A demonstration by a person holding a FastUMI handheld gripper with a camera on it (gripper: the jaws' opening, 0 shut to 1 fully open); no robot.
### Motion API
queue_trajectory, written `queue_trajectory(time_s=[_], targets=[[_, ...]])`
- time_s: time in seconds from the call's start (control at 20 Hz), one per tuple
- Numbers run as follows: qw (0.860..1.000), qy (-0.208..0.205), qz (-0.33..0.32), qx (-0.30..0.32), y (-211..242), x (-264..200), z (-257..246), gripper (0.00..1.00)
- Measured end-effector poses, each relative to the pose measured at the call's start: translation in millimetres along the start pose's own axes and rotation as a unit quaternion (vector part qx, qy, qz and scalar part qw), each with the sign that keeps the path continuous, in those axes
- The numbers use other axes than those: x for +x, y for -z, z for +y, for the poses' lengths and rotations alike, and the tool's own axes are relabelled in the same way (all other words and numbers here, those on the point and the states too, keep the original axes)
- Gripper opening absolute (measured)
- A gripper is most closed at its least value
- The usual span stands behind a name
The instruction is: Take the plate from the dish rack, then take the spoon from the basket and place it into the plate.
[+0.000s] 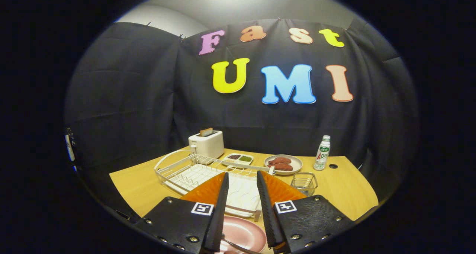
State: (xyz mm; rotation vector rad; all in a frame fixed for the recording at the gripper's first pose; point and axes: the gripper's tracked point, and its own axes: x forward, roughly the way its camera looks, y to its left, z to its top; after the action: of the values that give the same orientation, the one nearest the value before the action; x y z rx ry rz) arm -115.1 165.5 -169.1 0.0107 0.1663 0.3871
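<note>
fingers over the pink plate, spoon apparently in it

fingers of the gripper stand parted with nothing between them, released, hovering above the pink plate that sits on the wooden table just in front of the dish rack. a thin metal spoon seems to lie across the plate's near edge, though only a sliver of it is visible.

beyond the fingers, the white dish rack stands with no plate in it. behind it are a white toaster with bread in its slot, a brown-rimmed dish of reddish food, a small two-part tray, a wire basket that looks bare, and a bottle.

my judgement: both steps look done; the next move calls only for lifting clear without nudging the plate.
</note>
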Motion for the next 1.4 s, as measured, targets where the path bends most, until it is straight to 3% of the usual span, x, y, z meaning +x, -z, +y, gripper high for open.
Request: queue_trajectory(time_s=[0.35,0.55,0.6,0.7,0.8,1.05,1.2,1.4], targets=[[0.996,0.081,-0.035,0.006,-42.1,-1.4,-50.2,0.46],[0.994,0.098,-0.042,0.012,-52.3,-3.5,-71.3,0.47],[0.994,0.096,-0.045,0.017,-56.6,-5.7,-74.9,0.55],[0.993,0.103,-0.049,0.017,-60.3,-4.5,-88.0,0.88],[0.993,0.107,-0.054,0.015,-59.9,-4.0,-100.1,0.96],[0.992,0.113,-0.053,0.023,-52.2,-4.5,-126.5,0.95],[0.988,0.135,-0.078,-0.013,-44.3,-2.4,-164.6,0.95],[0.988,0.146,-0.049,-0.017,9.5,6.4,-229.1,0.96]])
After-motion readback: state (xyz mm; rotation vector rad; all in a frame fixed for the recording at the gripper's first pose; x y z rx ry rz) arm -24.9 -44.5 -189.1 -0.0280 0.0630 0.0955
